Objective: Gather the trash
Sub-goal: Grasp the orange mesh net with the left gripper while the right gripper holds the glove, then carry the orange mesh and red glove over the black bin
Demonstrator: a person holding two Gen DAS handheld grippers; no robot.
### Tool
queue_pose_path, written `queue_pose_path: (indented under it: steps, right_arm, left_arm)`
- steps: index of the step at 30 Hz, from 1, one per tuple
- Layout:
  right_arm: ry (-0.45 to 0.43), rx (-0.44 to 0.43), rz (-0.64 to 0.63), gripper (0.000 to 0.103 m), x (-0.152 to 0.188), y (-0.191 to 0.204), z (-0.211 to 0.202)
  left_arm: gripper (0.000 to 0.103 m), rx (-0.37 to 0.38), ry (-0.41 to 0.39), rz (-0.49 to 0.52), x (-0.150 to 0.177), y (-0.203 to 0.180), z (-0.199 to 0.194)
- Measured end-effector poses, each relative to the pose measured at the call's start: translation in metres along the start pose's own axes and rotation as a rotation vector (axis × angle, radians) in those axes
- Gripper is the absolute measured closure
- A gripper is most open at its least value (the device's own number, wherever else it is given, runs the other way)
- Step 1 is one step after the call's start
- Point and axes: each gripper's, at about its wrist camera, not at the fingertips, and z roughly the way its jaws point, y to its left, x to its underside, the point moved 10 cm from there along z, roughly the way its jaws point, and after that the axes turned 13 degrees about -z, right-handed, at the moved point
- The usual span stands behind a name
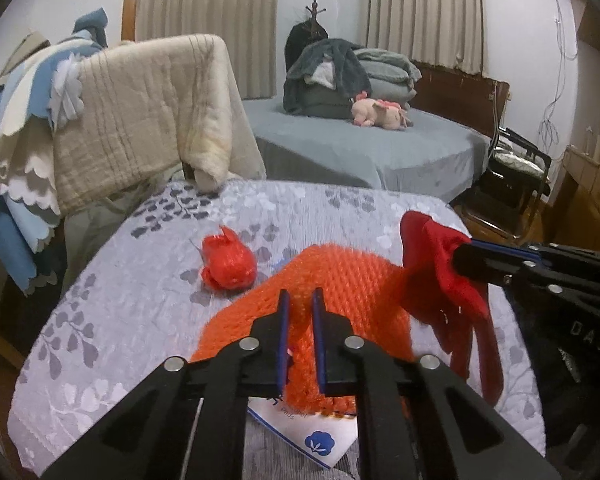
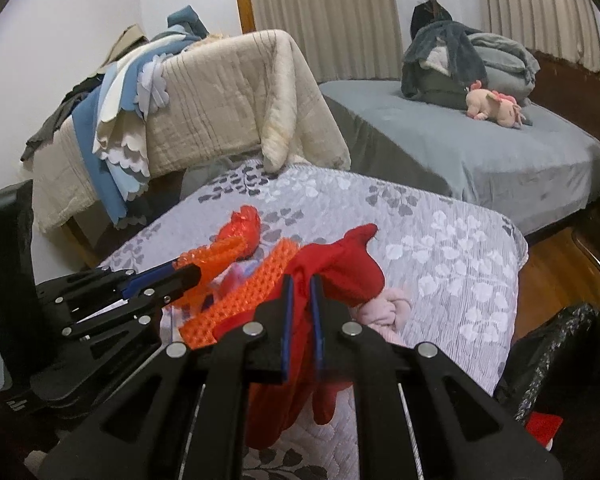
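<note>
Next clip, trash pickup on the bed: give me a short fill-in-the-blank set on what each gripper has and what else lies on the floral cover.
1. The left gripper is shut on the ____ foam net.
2. The right gripper is shut on a ____ cloth.
3. A crumpled red wrapper lies on the floral cover, held by ____ gripper.
4. The plush toy on the grey bed is ____ in colour.

Missing words: orange; red; neither; pink

Both grippers tilt downward, side by side. The left gripper (image 1: 301, 300) has its jaws drawn nearly together, pinching an orange mesh sheet (image 1: 340, 276). The right gripper (image 2: 301, 286) is clamped tight on a red cloth (image 2: 336, 264).
</note>
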Motion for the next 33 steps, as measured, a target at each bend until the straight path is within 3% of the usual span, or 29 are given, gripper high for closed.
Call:
queue_pose_path:
  steps: [16, 33]
  right_arm:
    - [-0.084, 0.024, -0.008, 0.095, -0.036, -0.002, -0.054]
    - [-0.123, 0.123, 0.025, 0.095, -0.018, -0.039, -0.138]
  left_arm:
    - [0.093, 0.042, -0.103, -0.001, -0.039, -0.028, -0.058]
    - [0.093, 0.185, -0.113, 0.047, -0.031, -0.107, -0.101]
